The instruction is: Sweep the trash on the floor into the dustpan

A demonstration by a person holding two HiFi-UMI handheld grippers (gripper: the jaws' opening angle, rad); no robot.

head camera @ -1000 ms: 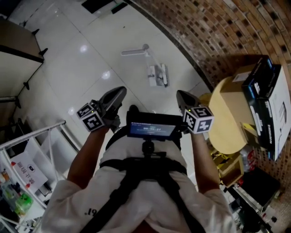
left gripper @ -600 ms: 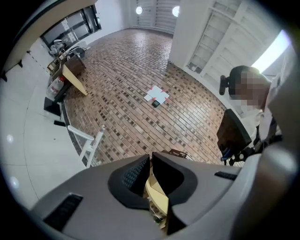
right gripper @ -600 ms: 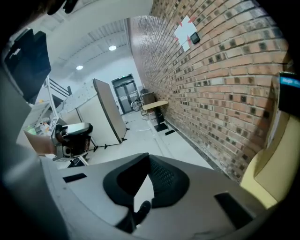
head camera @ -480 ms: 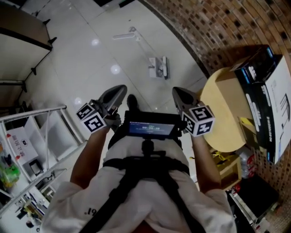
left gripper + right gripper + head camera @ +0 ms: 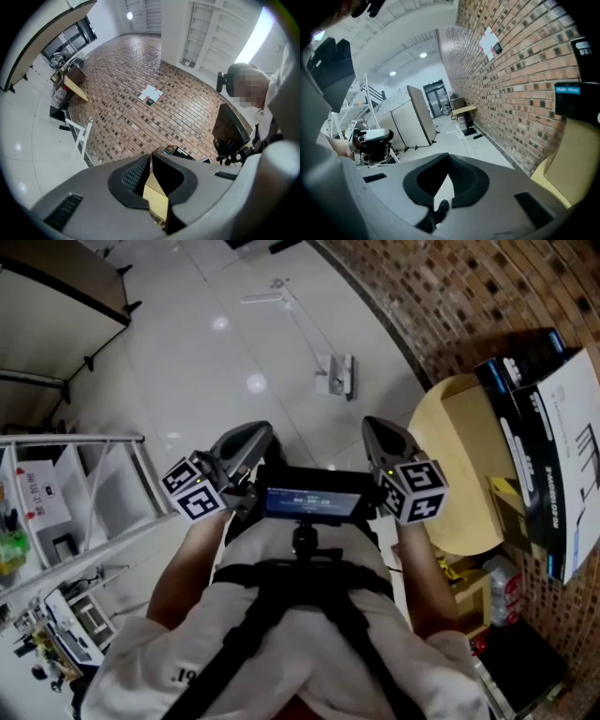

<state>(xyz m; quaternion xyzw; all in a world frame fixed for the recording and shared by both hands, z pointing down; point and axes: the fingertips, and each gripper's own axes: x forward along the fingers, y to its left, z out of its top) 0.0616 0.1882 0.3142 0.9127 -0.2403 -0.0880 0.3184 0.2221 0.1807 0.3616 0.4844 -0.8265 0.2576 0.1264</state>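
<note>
A white long-handled dustpan (image 5: 334, 377) stands on the pale tiled floor near the brick wall, with a thin white handle (image 5: 281, 298) running away from it. In the left gripper view a white frame (image 5: 78, 135) of that kind stands at the wall's foot. I cannot make out any trash. Both grippers are held close in front of the person's chest, on either side of a small screen (image 5: 312, 503). The left gripper (image 5: 246, 442) (image 5: 150, 158) is shut with nothing in it. The right gripper (image 5: 382, 439) (image 5: 448, 155) is likewise shut and holds nothing.
A round yellow table (image 5: 457, 486) with black and white boxes (image 5: 548, 442) stands at the right against the brick wall (image 5: 450, 296). White shelf racks (image 5: 89, 512) with small goods fill the left. A grey partition (image 5: 415, 117) stands further down the room.
The dustpan has drifted up and to the right in the head view, and the shelf racks have come further in at the left. Both grippers stay shut by the chest.
</note>
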